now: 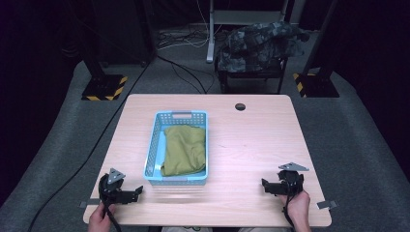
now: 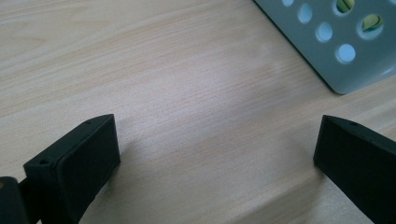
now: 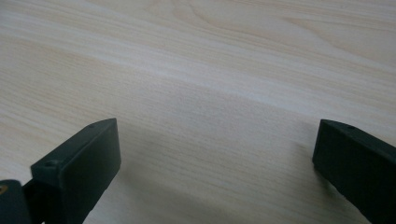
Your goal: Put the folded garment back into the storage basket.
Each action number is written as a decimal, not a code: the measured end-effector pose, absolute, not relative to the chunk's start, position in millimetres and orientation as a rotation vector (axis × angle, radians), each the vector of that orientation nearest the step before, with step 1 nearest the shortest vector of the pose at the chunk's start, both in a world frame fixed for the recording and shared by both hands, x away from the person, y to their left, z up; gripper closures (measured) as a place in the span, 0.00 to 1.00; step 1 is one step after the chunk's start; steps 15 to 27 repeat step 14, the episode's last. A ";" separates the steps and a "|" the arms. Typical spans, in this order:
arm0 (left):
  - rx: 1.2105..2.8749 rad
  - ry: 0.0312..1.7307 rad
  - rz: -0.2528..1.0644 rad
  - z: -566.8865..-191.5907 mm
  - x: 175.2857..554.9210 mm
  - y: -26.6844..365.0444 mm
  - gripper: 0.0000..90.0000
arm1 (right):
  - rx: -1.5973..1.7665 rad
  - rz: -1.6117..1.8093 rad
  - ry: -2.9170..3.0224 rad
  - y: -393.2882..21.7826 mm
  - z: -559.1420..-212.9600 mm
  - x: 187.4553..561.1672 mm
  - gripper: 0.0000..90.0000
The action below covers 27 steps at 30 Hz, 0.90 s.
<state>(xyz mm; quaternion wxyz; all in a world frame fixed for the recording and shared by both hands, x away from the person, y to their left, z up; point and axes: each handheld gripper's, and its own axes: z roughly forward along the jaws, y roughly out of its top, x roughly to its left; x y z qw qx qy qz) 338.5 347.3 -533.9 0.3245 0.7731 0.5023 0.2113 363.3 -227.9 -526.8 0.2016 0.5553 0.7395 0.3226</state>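
A light blue perforated basket [image 1: 153, 145] stands in the middle of the wooden table [image 1: 251, 140], with an olive green cloth [image 1: 183, 149] folded inside it. My left gripper [image 1: 138, 192] rests near the table's front left corner, jaws wide apart with nothing between them. In the left gripper view the gripper [image 2: 217, 154] hovers over bare wood, and a corner of the basket [image 2: 345, 56] shows at the upper right. My right gripper [image 1: 265, 184] sits near the front right, held by a hand [image 1: 296, 205]. The right gripper [image 3: 217, 154] is open over bare wood.
A round cable hole [image 1: 240, 106] lies near the table's far edge. Behind the table a chair holds a camouflage garment [image 1: 261, 43]. Black stands with yellow-striped bases [image 1: 104, 87] flank the table. A small grey tab [image 1: 326, 204] lies at the front right edge.
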 end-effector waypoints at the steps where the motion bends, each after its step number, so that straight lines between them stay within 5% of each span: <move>1: 2.028 1.317 0.554 -533.9 338.6 347.3 0.00 | 1.534 0.895 2.062 -228.6 -527.9 361.4 0.00; 27: 2.027 1.317 0.555 -534.0 338.2 347.2 0.00 | 1.484 0.875 2.052 -227.6 -531.8 358.3 0.00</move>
